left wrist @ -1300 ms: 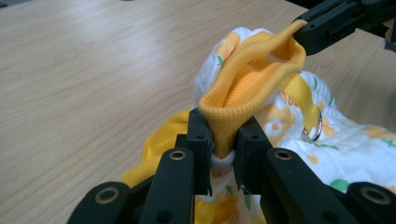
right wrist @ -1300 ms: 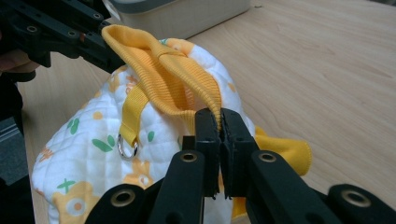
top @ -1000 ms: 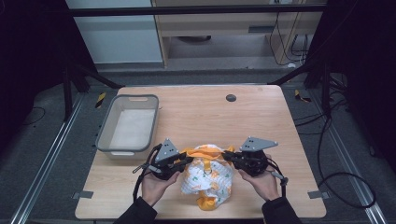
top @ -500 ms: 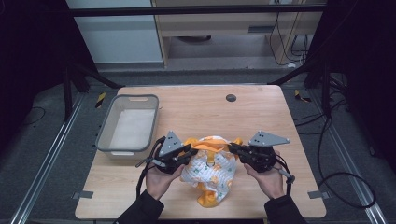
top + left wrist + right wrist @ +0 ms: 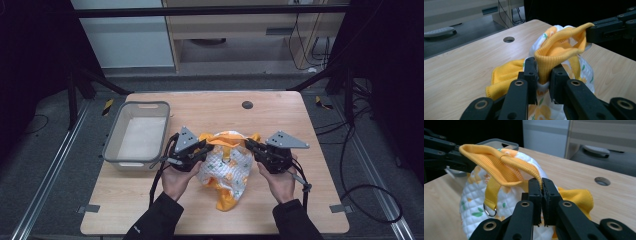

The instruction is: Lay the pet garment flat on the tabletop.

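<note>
A small quilted white garment (image 5: 226, 165) with orange ribbed trim and a leaf print hangs between my two grippers above the table's front middle. My left gripper (image 5: 204, 148) (image 5: 543, 75) is shut on the orange ribbed collar (image 5: 554, 53) at one end. My right gripper (image 5: 248, 145) (image 5: 541, 187) is shut on the same collar (image 5: 506, 167) at the other end. The collar is stretched open between them. An orange strap with a metal ring (image 5: 489, 212) hangs down the garment's front. Its orange lower hem (image 5: 226, 201) trails on the wood.
A grey plastic bin (image 5: 136, 135) stands on the wooden table (image 5: 210, 107) at the left, close to my left hand. A round cable hole (image 5: 247, 105) sits at the table's far middle. Dark frame posts and cables surround the table.
Both grippers have lifted the garment's collar and drawn a little farther apart, stretching it open. The garment now hangs taller from the table.
</note>
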A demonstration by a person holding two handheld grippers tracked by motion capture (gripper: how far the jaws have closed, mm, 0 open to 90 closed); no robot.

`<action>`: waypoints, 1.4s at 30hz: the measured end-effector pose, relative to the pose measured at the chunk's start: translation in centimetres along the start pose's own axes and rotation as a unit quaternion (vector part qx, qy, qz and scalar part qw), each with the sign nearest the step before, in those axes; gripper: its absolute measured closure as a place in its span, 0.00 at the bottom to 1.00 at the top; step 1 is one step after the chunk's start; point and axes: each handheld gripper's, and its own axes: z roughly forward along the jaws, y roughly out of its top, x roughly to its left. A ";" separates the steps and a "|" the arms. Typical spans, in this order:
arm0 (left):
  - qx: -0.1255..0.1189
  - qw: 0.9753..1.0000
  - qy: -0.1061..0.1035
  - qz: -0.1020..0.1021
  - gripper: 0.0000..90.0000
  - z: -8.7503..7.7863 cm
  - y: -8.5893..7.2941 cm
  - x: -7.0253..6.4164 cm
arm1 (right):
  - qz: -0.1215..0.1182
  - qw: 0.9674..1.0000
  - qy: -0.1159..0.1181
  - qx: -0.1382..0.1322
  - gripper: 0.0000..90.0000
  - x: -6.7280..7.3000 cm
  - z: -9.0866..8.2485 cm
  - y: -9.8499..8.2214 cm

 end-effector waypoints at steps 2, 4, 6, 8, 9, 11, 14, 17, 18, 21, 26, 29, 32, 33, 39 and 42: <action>0.002 1.000 0.007 0.000 0.87 0.6 0.3 0.3 | 0.003 1.000 -0.011 -0.002 0.96 -0.2 0.5 0.2; 0.004 1.000 0.016 0.003 0.86 1.3 0.6 0.7 | 0.009 1.000 -0.021 -0.005 0.96 -0.6 1.2 0.2; 0.006 1.000 0.025 -0.003 0.86 2.4 0.9 1.3 | 0.017 0.999 -0.032 -0.007 0.96 -1.2 2.2 0.2; 0.007 1.000 0.028 -0.004 0.86 2.9 1.0 1.5 | 0.021 0.999 -0.036 -0.007 0.96 -1.5 2.6 0.2; 0.006 0.999 0.032 -0.010 0.86 3.6 1.2 1.8 | 0.027 0.999 -0.045 -0.009 0.96 -1.9 3.4 0.2; 0.002 0.999 0.040 -0.011 0.86 4.4 1.3 2.2 | 0.026 0.998 -0.058 -0.008 0.96 -2.4 4.4 0.2; 0.002 0.999 0.050 -0.019 0.85 5.4 1.3 2.8 | 0.030 0.997 -0.067 -0.009 0.96 -2.9 5.3 0.2; 0.005 0.996 0.083 -0.044 0.61 7.3 1.1 4.8 | 0.024 0.994 -0.108 -0.003 0.86 -3.8 7.4 0.5; 0.005 0.996 0.083 -0.044 0.55 7.3 1.1 4.8 | 0.024 0.994 -0.108 -0.003 0.86 -3.8 7.4 0.5; 0.000 0.994 0.079 -0.072 0.51 6.7 1.0 5.9 | 0.025 0.990 -0.142 0.006 0.78 -4.6 7.8 0.7; -0.013 0.995 0.082 -0.063 0.48 4.3 1.0 6.1 | 0.008 0.991 -0.133 0.004 0.75 -4.8 6.1 1.0; -0.012 0.995 0.079 -0.055 0.48 2.8 0.8 5.8 | 0.001 0.993 -0.116 0.007 0.73 -4.5 4.6 1.2; -0.006 0.996 0.076 -0.042 0.47 1.5 0.4 5.4 | -0.003 0.995 -0.103 0.008 0.71 -4.1 3.1 1.4; -0.002 0.996 0.075 -0.037 0.47 1.1 0.3 5.3 | -0.003 0.995 -0.098 0.009 0.70 -4.0 2.6 1.4; 0.015 0.998 0.060 -0.017 0.47 -1.2 -1.3 4.4 | 0.001 0.997 -0.071 0.021 0.66 -3.6 -0.4 0.1; 0.020 0.998 0.057 -0.014 0.47 -1.7 -1.9 4.1 | 0.003 0.998 -0.065 0.026 0.66 -3.5 -0.9 -0.6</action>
